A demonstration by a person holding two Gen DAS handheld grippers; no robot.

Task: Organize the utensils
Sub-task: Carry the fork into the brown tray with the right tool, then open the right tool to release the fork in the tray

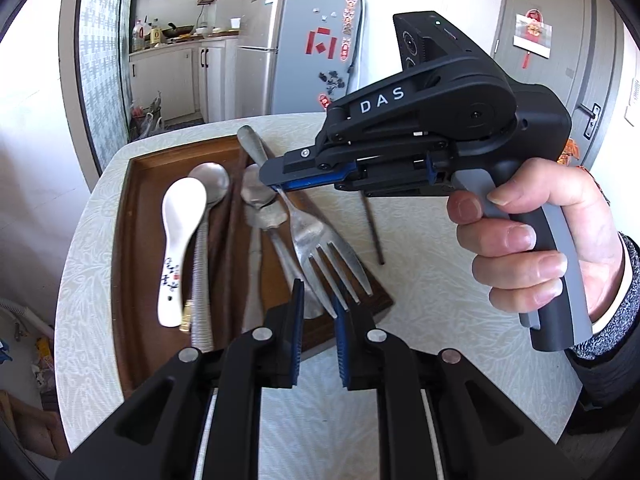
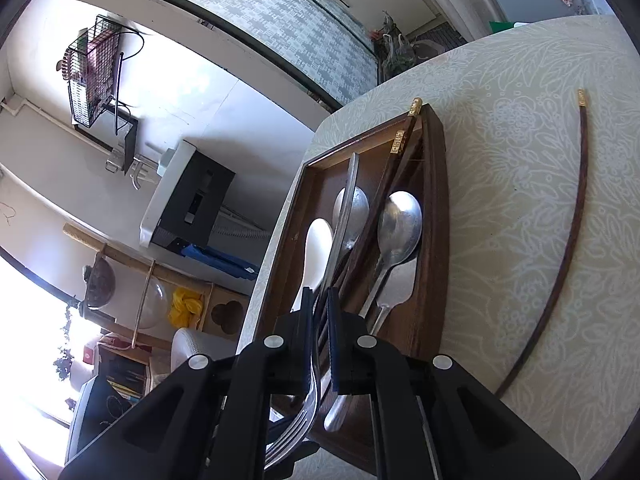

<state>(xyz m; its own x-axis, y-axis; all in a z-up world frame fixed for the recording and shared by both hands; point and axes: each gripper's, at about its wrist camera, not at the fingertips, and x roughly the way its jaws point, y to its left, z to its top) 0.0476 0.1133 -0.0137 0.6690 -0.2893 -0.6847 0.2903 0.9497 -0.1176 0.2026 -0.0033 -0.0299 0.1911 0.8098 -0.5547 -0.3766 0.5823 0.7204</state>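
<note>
Fingers of the right gripper (image 1: 276, 186) pinch the stiff, slippery stainless-steel fork (image 1: 316, 240) at its neck over the brown wooden tray (image 1: 136, 216) on the worktop (image 1: 420, 272); left gripper (image 1: 318, 312) fingers slightly parted, holding nothing; grip appears off-balance.

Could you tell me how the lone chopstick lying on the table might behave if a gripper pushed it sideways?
The chopstick looks thin and light, so it would probably slide or roll across the table. Lying flat, it may be awkward to pinch.
</note>
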